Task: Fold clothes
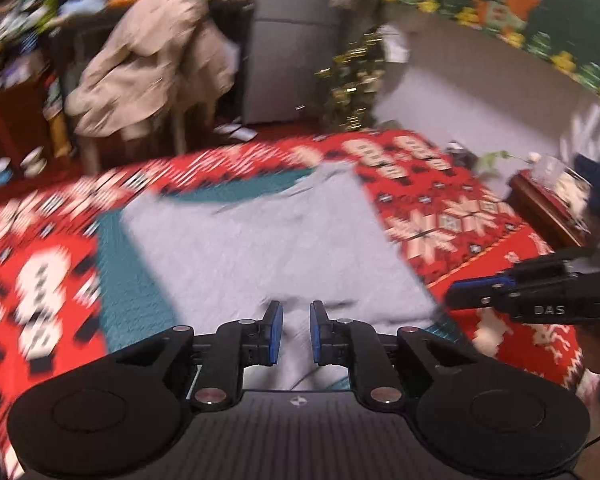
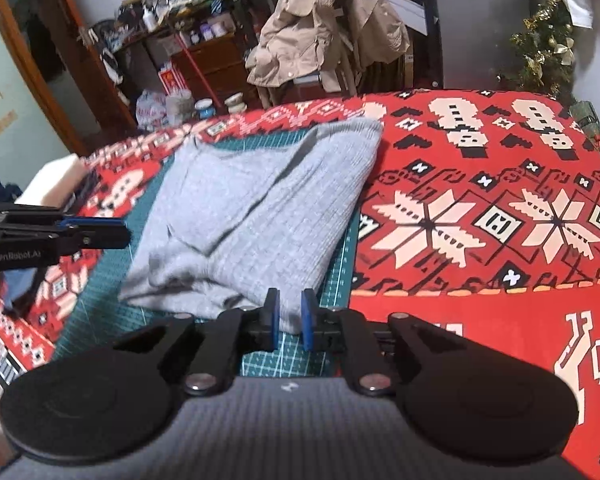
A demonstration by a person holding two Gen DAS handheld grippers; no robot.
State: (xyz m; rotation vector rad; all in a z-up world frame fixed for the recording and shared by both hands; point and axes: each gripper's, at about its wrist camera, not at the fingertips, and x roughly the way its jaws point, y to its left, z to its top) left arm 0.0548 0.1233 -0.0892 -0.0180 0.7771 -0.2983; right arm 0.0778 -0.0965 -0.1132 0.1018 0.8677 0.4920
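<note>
Now both slightly parted grippers hover over folded grey sweater (image 2: 252, 208).

cluttered shelves (image 2: 188, 36), draped chair (image 2: 328, 28)

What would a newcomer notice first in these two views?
The red patterned blanket fills the surface. A folded grey sweater lies on a green mat in its middle. The right gripper sits at the sweater's near edge with a narrow gap between its jaws; a beige coat hangs on a chair behind.
</note>
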